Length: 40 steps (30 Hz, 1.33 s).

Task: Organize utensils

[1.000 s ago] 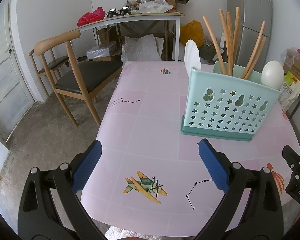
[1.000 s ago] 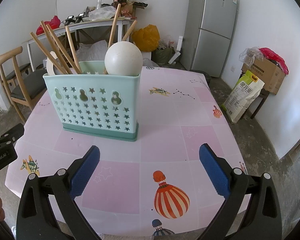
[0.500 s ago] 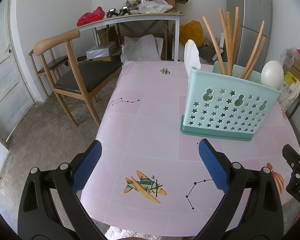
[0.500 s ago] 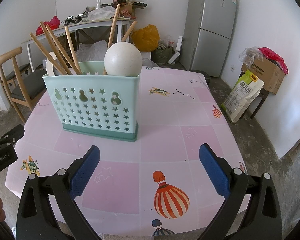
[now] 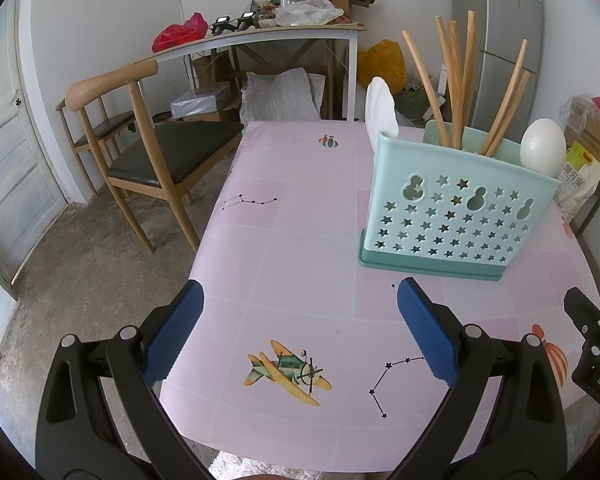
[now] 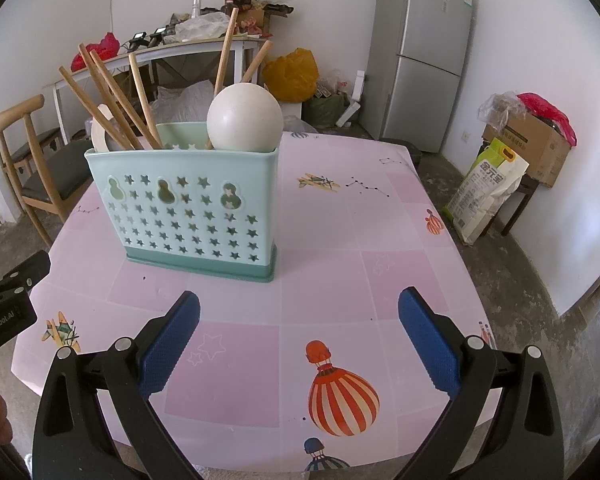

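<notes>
A mint-green utensil holder (image 5: 456, 216) with star cut-outs stands upright on the pink table (image 5: 300, 240); it also shows in the right wrist view (image 6: 188, 208). Several wooden chopsticks (image 5: 456, 80) and two white spoons (image 6: 244, 117) stick out of its top. My left gripper (image 5: 298, 332) is open and empty, low over the table's near edge, left of and in front of the holder. My right gripper (image 6: 298, 332) is open and empty, in front of the holder and a little to its right.
A wooden chair (image 5: 148, 140) stands at the table's left side. A cluttered white side table (image 5: 260, 36) and a grey fridge (image 6: 424, 52) stand at the back wall. A cardboard box (image 6: 536, 148) and a bag (image 6: 484, 192) stand to the right.
Both grippers have drifted very slightly; the holder sits a touch lower and further left in the right wrist view. Nothing was gripped or released.
</notes>
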### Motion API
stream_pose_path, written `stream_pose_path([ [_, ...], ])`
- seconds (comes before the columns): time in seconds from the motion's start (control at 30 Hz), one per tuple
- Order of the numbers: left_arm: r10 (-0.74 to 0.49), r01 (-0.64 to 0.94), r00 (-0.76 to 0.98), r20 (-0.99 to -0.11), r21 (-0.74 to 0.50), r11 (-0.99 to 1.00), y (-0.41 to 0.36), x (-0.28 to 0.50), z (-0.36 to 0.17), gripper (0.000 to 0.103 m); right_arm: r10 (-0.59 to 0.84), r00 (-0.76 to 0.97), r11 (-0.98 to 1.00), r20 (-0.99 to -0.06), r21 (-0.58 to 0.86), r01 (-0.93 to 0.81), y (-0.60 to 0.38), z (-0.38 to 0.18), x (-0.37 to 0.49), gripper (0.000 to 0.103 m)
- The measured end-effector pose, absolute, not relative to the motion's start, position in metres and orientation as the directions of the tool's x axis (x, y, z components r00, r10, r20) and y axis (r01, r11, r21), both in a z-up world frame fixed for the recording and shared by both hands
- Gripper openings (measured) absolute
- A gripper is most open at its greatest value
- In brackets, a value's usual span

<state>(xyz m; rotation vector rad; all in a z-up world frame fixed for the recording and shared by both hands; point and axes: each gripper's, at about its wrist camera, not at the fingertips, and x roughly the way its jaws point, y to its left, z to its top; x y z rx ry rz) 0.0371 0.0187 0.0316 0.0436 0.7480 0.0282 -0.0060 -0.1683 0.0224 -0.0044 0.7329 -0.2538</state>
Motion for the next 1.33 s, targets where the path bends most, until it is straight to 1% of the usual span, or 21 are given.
stream_pose_path([
  [1.33, 0.029, 0.0, 0.723, -0.69, 0.042, 0.999, 0.017, 0.0396, 0.0265, 0.094, -0.228, 0.713, 0.97, -0.663, -0.089, 0.228, -0.1653, 0.0257, -0.0062, 0.097],
])
